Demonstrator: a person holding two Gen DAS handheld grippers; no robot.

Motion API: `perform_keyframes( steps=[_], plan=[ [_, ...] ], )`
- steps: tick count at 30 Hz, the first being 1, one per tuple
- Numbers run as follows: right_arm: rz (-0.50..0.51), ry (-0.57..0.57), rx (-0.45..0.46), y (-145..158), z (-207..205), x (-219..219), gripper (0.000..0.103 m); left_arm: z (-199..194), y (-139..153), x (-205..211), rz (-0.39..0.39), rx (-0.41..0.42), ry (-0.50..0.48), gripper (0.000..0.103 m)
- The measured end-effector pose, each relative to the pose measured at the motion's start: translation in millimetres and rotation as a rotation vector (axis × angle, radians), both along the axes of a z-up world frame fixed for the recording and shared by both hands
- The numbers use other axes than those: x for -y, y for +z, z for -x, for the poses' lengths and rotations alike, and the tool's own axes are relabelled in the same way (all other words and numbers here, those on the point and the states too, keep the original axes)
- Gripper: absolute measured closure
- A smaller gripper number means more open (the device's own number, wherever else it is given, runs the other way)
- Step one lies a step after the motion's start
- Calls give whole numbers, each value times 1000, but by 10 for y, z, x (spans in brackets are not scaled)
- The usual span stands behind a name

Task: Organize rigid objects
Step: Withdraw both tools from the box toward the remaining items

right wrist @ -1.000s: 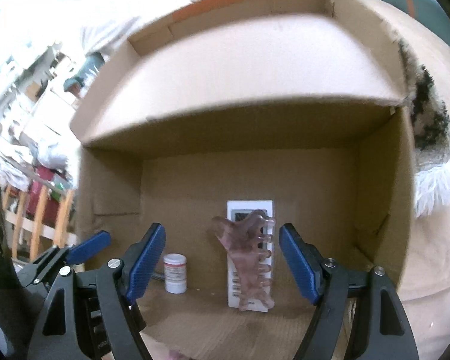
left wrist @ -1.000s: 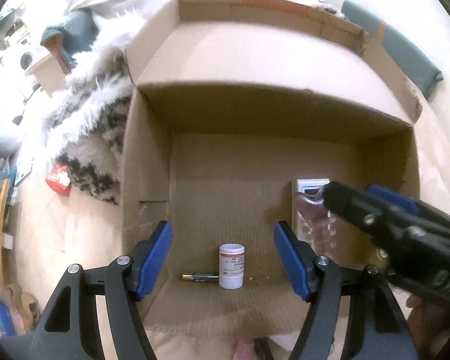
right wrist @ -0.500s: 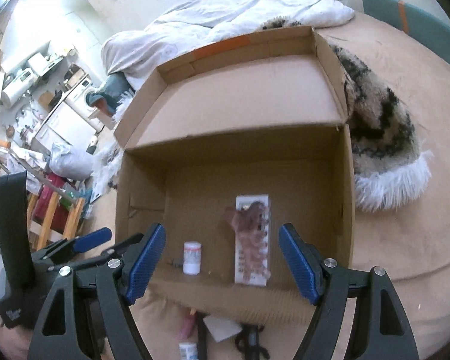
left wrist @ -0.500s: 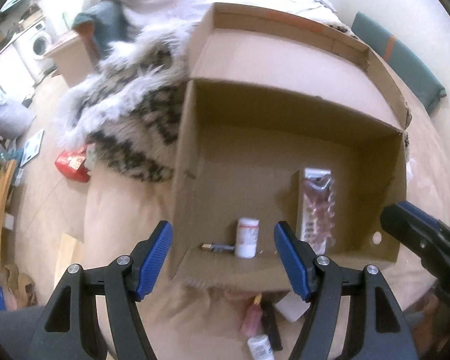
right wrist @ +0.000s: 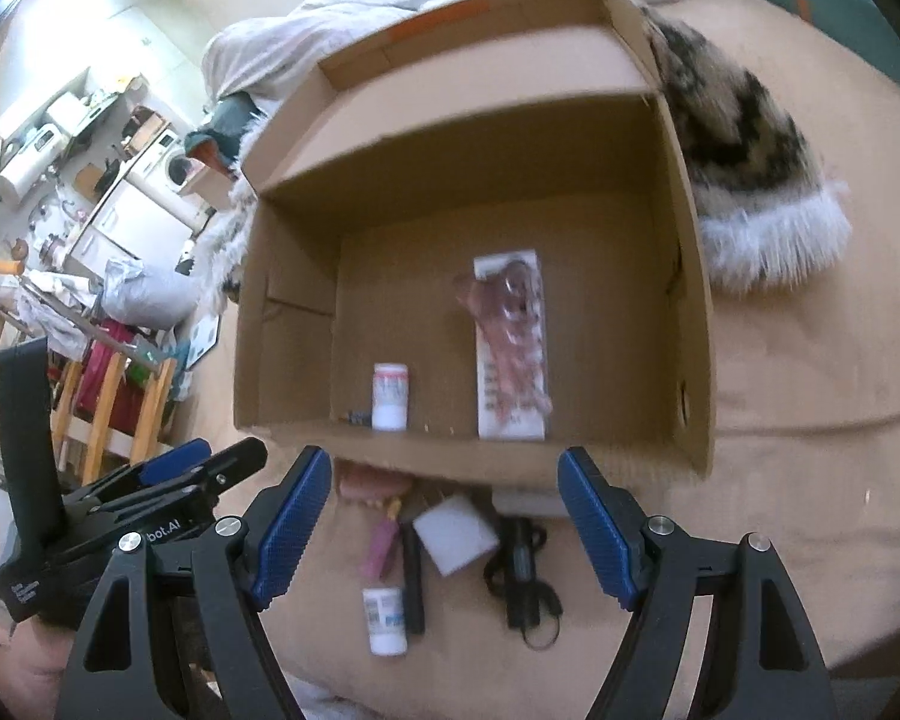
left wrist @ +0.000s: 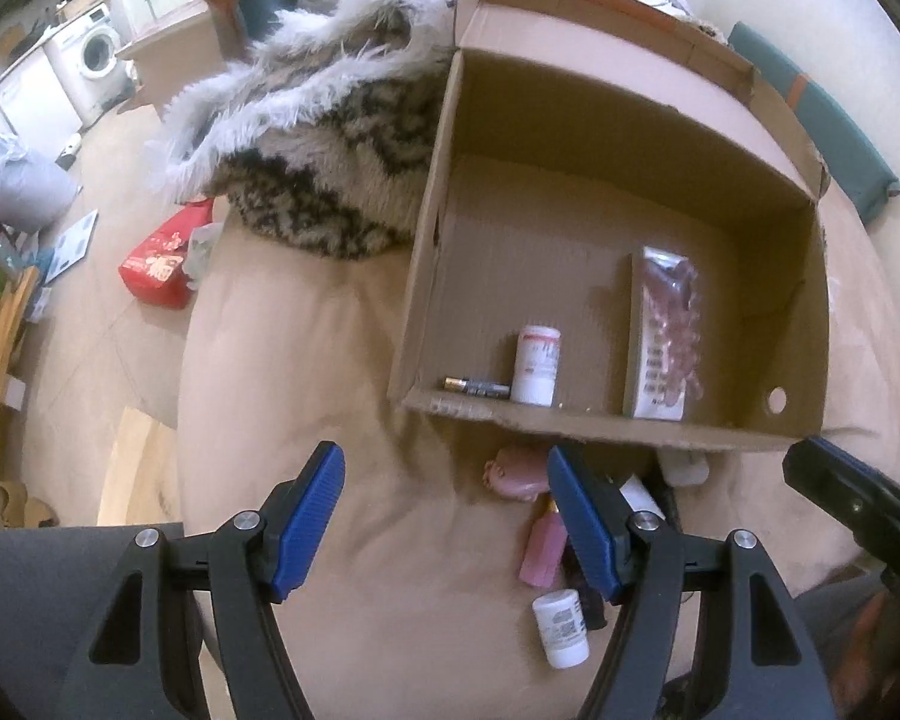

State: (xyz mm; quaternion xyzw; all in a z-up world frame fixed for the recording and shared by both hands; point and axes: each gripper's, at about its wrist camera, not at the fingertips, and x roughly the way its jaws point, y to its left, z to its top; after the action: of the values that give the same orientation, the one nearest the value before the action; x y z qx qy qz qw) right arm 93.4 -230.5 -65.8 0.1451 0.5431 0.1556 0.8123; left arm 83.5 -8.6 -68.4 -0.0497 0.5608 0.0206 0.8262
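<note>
From my left wrist camera, the left gripper point(left wrist: 447, 516) hangs over the beige bedcover point(left wrist: 342, 360) with its blue pads well apart and nothing between them. Ahead sits the open cardboard box point(left wrist: 426, 276); inside, along its near wall, a battery point(left wrist: 477, 386) lies flat just beside an upright white bottle point(left wrist: 536, 365), and to the right a white remote point(left wrist: 654, 372) stands against that wall with a clear pink claw clip point(left wrist: 675, 312) resting on it. Outside the box, close to its near wall, I see a pink lumpy thing point(left wrist: 513, 471), a pink bottle point(left wrist: 543, 549) and a small white bottle point(left wrist: 561, 630) lying on the cover; the right pad hides part of that cluster. A furry patterned blanket point(left wrist: 324, 138) lies left of the box. From my right wrist camera, the right gripper point(right wrist: 444, 531) is spread wide and empty, above the same loose items: the pink bottle point(right wrist: 380, 549), the small white bottle point(right wrist: 385, 619), a white block point(right wrist: 456, 534) and a black tool with ring handles point(right wrist: 525, 582), too blurred for me to name. The box point(right wrist: 693, 324) lies beyond, with the white bottle point(right wrist: 390, 396) and remote point(right wrist: 510, 372) inside. The left gripper point(right wrist: 168, 468) shows at the lower left.
</note>
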Motion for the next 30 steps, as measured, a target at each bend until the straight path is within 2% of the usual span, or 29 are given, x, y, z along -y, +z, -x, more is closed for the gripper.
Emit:
perform_keyframes(
  steps=[9,12,17,22,26,30],
  plan=[
    [-23,-38,-123,-306,56,79,21,44,-122,-98,36,-17,46,35],
    [-32,-48,-159,-389,41,87,21,28,-225,-87,65,-61,35,36],
    [-44,-59,-215,-525,-1,62,21,-4,-523,26,88,-180,-10,36],
    [-57,-69,-243,-592,-26,63,21,-48,-747,270,124,-253,-106,56],
    [-56,-72,-255,-611,-64,77,21,-23,-869,409,139,-301,-149,60],
    [-57,-79,-263,-616,-65,123,21,-22,-977,438,120,-332,-164,86]
  ],
)
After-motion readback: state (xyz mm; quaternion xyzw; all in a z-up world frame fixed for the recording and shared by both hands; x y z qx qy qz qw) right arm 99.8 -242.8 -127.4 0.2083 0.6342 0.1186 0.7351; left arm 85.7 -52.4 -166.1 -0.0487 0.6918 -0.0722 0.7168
